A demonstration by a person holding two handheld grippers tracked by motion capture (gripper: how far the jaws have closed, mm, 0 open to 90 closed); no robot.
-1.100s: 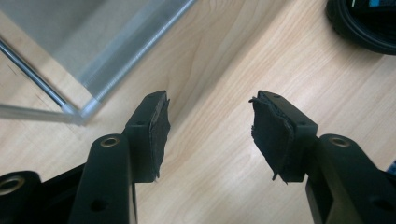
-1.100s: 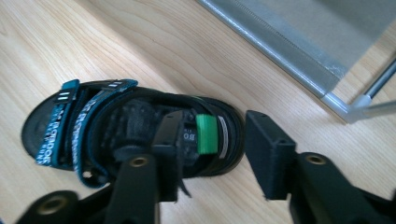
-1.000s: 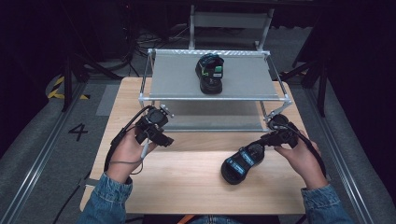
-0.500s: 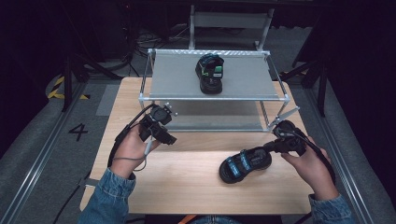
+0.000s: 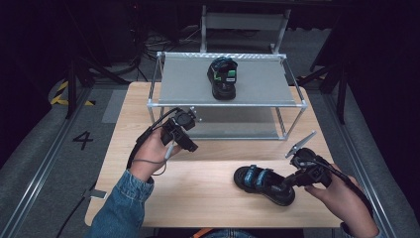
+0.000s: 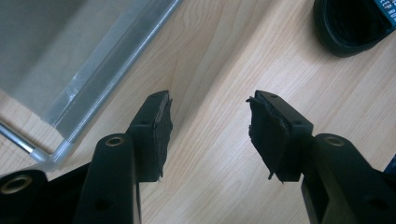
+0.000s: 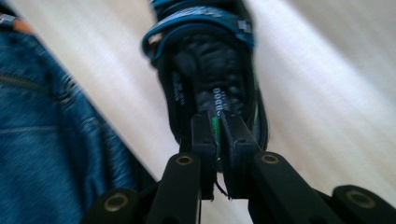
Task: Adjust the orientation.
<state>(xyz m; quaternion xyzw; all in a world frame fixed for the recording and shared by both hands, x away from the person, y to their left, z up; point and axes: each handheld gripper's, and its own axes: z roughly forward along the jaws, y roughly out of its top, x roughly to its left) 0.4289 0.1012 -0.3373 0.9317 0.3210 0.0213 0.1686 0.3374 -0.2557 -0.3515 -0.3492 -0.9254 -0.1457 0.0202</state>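
Note:
A black sandal with blue straps lies on the wooden table at the front right. My right gripper is shut on its heel end; in the right gripper view the gripper pinches the back of the sandal. A second dark sandal stands on the top shelf of the metal rack. My left gripper hovers open in front of the rack. Its jaws have just been closing a little, and the gripper has bare tabletop between its pads. The held sandal's toe is at the upper right there.
The rack's lower shelf sits just off the tabletop beside my left gripper. A denim sleeve lies close to the held sandal. Dark floor with rails surrounds the table, and a chair stands behind the rack.
My right hand has drawn the sandal rightward and nearer the front edge, swinging its heel toward me. My left hand has shifted right along the rack's front.

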